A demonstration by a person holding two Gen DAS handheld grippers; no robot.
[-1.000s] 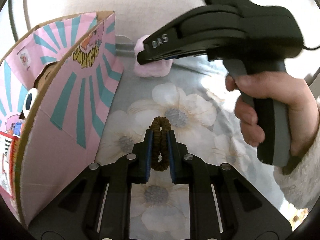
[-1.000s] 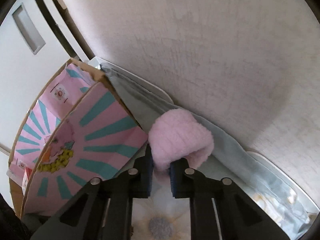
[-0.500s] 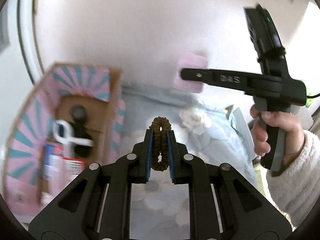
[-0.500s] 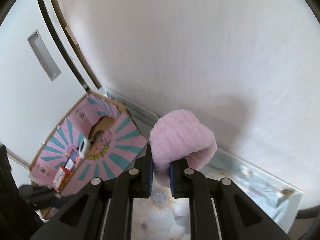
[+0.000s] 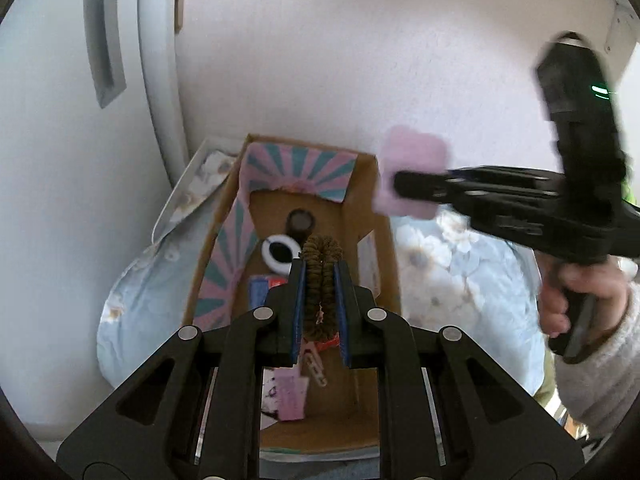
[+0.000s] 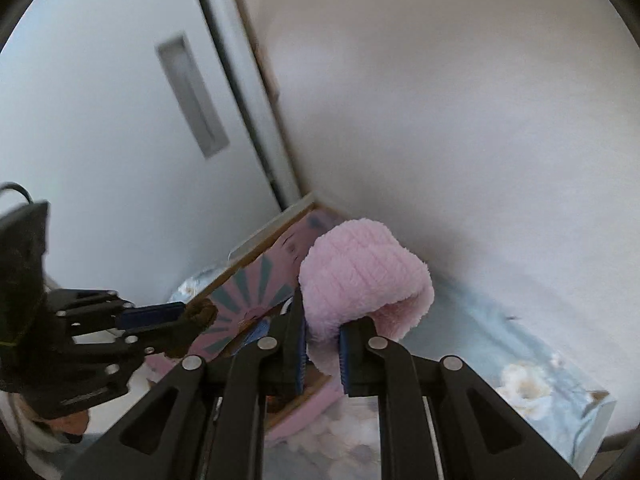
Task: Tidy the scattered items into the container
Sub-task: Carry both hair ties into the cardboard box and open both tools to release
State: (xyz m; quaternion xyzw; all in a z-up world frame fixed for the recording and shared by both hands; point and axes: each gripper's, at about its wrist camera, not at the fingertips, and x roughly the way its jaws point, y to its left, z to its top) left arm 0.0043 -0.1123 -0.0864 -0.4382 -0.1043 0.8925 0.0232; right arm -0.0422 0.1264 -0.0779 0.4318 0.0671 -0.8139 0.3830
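Observation:
My left gripper (image 5: 320,268) is shut on a brown hair tie (image 5: 321,286) and holds it high above the open cardboard box (image 5: 386,264) with pink and teal flaps. My right gripper (image 6: 322,320) is shut on a fluffy pink cloth (image 6: 364,276) and hangs by the box's far right corner; in the left wrist view the cloth (image 5: 412,178) looks blurred. The box (image 6: 256,280) shows below both grippers in the right wrist view, where the left gripper (image 6: 188,316) with the hair tie (image 6: 202,312) reaches in from the left.
The box holds a dark bottle (image 5: 301,222), a white ring-shaped item (image 5: 280,254), small packets (image 5: 260,292) and a pink card (image 5: 290,398). It sits on a pale blue floral cloth (image 5: 452,272) in a corner between a white wall (image 5: 320,60) and a door (image 6: 100,120).
Both grippers have risen and moved left, over and beside the box. The view now looks down into the box. Both keep their hold.

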